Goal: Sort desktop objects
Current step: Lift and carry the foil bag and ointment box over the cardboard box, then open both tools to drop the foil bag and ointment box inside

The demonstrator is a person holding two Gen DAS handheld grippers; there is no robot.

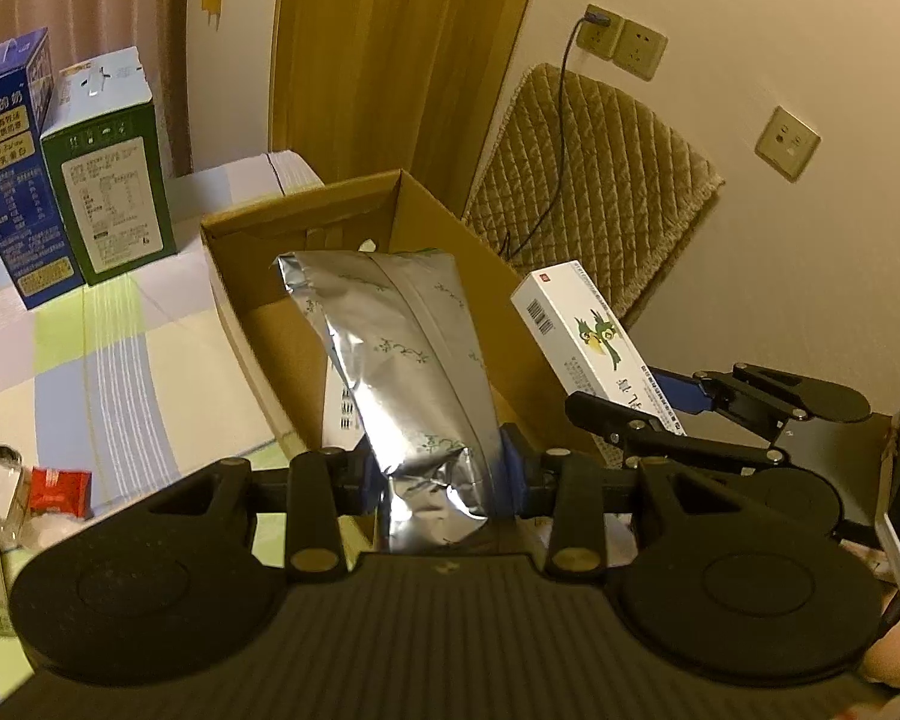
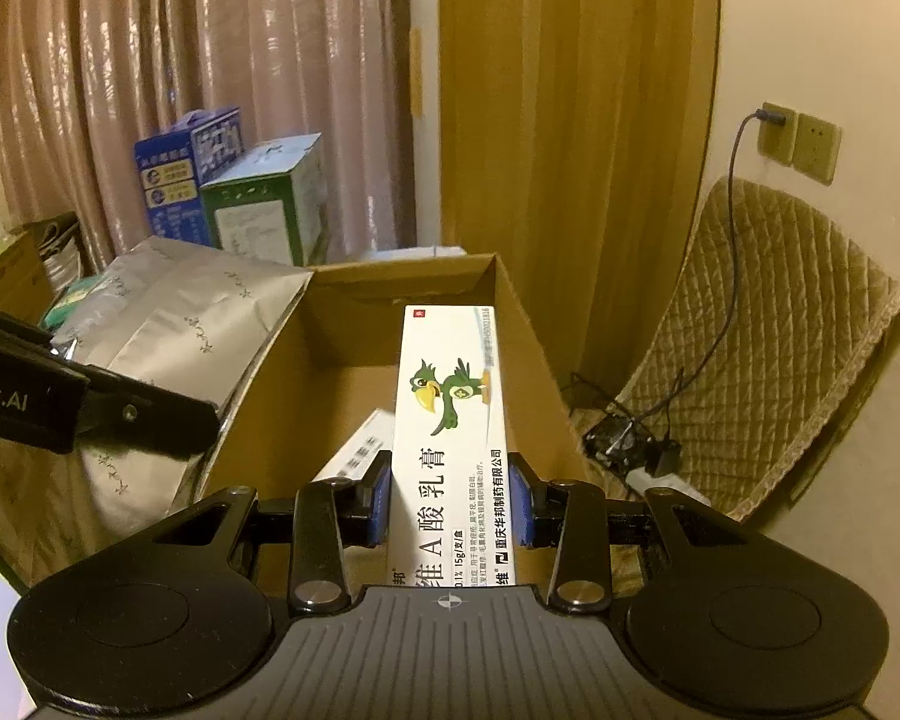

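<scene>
Silver pouch (image 1: 414,360), only left view red packet (image 1: 60,489)

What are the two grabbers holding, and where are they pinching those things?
The left gripper pinches the silver bag at its bottom end. The right gripper pinches the white medicine box by its long sides, near the lower end.

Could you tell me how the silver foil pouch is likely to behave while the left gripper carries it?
The foil pouch is probably floppy: it creases where the left gripper pinches it. Its glossy film looks slippery, so it may slide. Held by one end, it may sag.
</scene>
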